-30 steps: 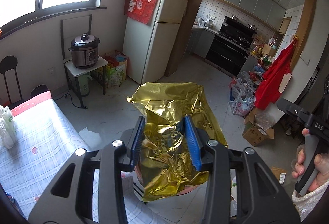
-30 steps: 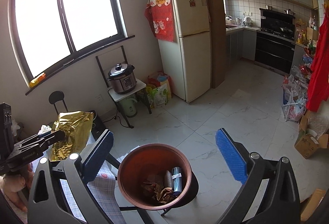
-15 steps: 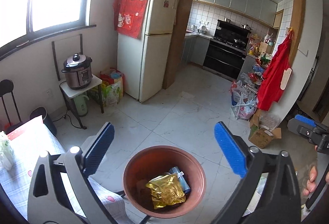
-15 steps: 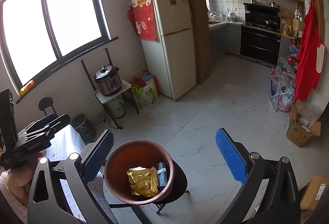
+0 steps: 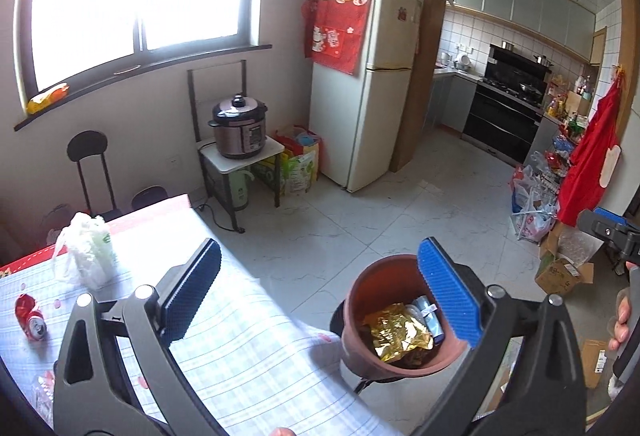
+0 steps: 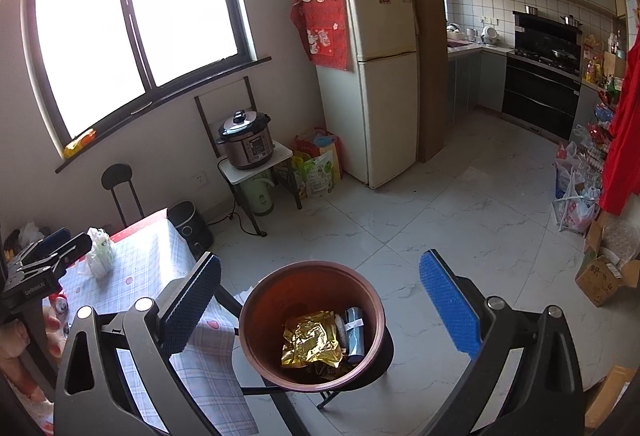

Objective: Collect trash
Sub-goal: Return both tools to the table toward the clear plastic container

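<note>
A brown round bin [image 5: 352,312] stands on a dark stool beside the table's edge. A crumpled gold foil bag [image 5: 400,332] lies inside it on other trash. My left gripper [image 5: 318,248] is open and holds nothing, hanging over the table edge left of the bin. On the checked tablecloth [image 5: 248,348] lie a crushed red can [image 5: 28,316] and a white plastic bag [image 5: 90,256]. My right gripper [image 6: 320,258] is open and holds nothing above the bin [image 6: 256,300], with the gold bag [image 6: 310,340] below it.
A fridge [image 5: 372,83] stands at the back. A pressure cooker [image 5: 240,127] sits on a small stand by the wall. Dark chairs [image 5: 88,155] stand behind the table. Cardboard boxes [image 5: 560,272] and shopping bags [image 6: 576,203] line the right side of the tiled floor.
My left gripper opened and let go of the gold bag, which now lies in the bin. That gripper then swung left toward the table. The right gripper stayed open over the bin.
</note>
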Available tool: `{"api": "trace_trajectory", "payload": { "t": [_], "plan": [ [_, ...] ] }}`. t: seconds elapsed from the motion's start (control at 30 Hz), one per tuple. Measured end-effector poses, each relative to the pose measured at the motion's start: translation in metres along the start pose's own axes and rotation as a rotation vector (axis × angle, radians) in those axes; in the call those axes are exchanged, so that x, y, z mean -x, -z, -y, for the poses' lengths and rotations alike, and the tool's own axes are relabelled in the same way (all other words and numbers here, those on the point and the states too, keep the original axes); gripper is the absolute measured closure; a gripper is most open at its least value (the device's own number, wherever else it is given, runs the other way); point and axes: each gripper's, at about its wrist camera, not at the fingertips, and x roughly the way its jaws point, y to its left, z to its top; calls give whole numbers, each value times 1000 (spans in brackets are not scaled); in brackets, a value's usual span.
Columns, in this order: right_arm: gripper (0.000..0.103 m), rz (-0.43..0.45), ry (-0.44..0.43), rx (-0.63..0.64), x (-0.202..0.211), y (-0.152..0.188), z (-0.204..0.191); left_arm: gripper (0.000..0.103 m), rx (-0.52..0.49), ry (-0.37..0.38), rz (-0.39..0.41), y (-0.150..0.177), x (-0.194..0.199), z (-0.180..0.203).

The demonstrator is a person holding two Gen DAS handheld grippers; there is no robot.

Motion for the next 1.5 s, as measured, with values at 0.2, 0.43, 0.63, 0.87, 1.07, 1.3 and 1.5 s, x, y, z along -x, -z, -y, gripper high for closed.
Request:
{"api": "trace_trajectory", "payload": {
  "t": [0.2,0.43,0.63,0.87,1.07,1.3,1.5],
  "plan": [
    [6,-28,-57,102,-12,2,-62,6,86,-133,29,14,58,-82],
    [6,-68,-150,168,-23,12,-141,6,199,-276,51,49,137,-179],
    [6,-110,-203,223,-28,32,-208,6,343,-392,60,102,209,-259],
    [6,-184,-281,305,-34,63,-287,6,510,-522,56,177,278,-337],
    [6,-217,-383,365,-37,89,-350,6,630,-566,9,245,305,-379],
    [6,-346,-426,403,-59,131,-415,6,661,-494,-83,290,276,-401],
    [6,-422,-435,396,-70,159,-451,6,455,-477,-209,303,216,-380]
  ]
}}
